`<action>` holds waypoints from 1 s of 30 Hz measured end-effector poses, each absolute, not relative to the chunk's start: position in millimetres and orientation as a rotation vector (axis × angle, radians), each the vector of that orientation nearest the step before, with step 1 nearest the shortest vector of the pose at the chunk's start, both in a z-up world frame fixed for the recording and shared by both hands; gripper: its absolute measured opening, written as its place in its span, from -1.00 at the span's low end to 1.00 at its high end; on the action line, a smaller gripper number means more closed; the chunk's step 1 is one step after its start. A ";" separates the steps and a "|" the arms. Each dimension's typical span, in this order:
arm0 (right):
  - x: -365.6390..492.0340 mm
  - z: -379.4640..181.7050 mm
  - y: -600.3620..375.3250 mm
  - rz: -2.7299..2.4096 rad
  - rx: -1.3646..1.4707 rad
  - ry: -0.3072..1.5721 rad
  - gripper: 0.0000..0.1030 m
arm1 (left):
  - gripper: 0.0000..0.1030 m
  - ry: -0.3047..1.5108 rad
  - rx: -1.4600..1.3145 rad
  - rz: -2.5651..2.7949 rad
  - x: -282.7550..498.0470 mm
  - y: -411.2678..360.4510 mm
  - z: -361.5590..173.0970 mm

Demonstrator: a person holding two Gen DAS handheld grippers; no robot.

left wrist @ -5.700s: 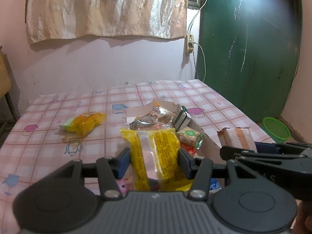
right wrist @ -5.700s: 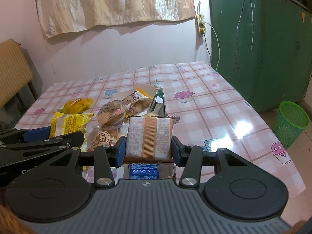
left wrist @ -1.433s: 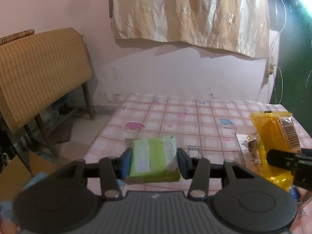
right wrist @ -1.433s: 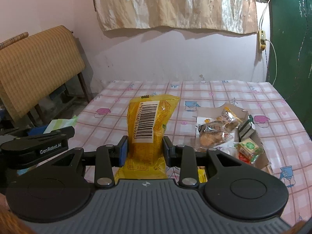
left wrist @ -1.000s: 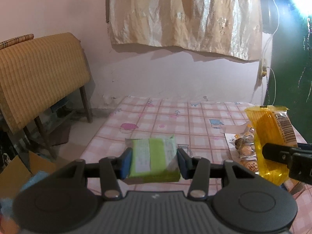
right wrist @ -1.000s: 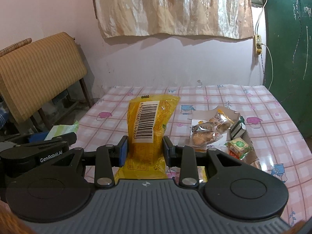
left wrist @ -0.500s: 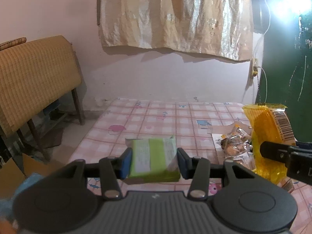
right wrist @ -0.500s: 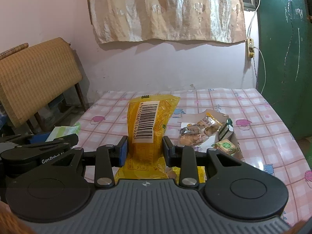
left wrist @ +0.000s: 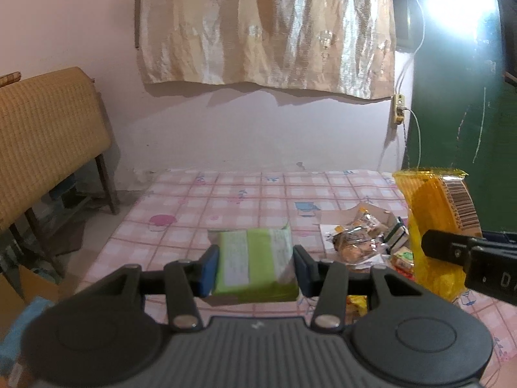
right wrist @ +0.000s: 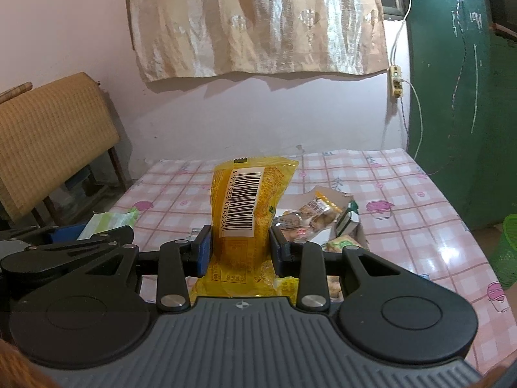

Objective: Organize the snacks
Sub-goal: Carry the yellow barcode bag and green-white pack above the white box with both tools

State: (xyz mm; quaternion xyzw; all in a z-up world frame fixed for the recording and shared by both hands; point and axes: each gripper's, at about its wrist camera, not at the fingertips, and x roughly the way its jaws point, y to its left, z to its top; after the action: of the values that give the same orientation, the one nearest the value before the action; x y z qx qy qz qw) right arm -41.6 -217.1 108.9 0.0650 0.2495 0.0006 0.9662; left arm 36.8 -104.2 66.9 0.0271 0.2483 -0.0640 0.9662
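Note:
My left gripper (left wrist: 255, 266) is shut on a green snack packet (left wrist: 255, 258), held above the near left part of the pink checked table (left wrist: 258, 200). A yellow snack bag (right wrist: 245, 207) with a barcode stands upright between the pads of my right gripper (right wrist: 240, 249), which is shut on it. That bag (left wrist: 433, 226) also shows at the right of the left wrist view, and the green packet (right wrist: 110, 221) at the left of the right wrist view. An open cardboard box (right wrist: 332, 194) with several wrapped snacks (right wrist: 310, 216) lies on the table just right of the yellow bag.
A woven folding chair (left wrist: 42, 135) stands off the table's left edge. A cardboard carton (left wrist: 22, 287) sits on the floor below it. A green door (right wrist: 458, 97) and a green basket (right wrist: 510, 245) are to the right. A curtain (left wrist: 265, 26) hangs on the far wall.
Both grippers keep their packets. The left view has swung to the right, so the box of snacks and the table's right side have come further into it.

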 end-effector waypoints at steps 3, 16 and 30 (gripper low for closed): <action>-43.4 109.7 -220.6 -0.011 0.135 0.501 -0.26 | -0.09 0.501 0.060 -0.144 37.8 -110.2 67.6; -52.8 108.9 -229.4 -0.054 0.149 0.494 -0.26 | -0.09 0.505 0.065 -0.193 39.5 -131.2 67.1; -51.8 106.9 -243.5 -0.118 0.165 0.498 -0.26 | -0.08 0.512 0.066 -0.245 48.9 -152.4 66.1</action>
State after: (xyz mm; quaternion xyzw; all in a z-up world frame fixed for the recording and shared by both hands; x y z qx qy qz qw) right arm -51.8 -243.5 106.9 0.0815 0.2460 -0.0584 0.9641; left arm 48.9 -152.4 66.1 0.0326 0.2525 -0.1209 0.9594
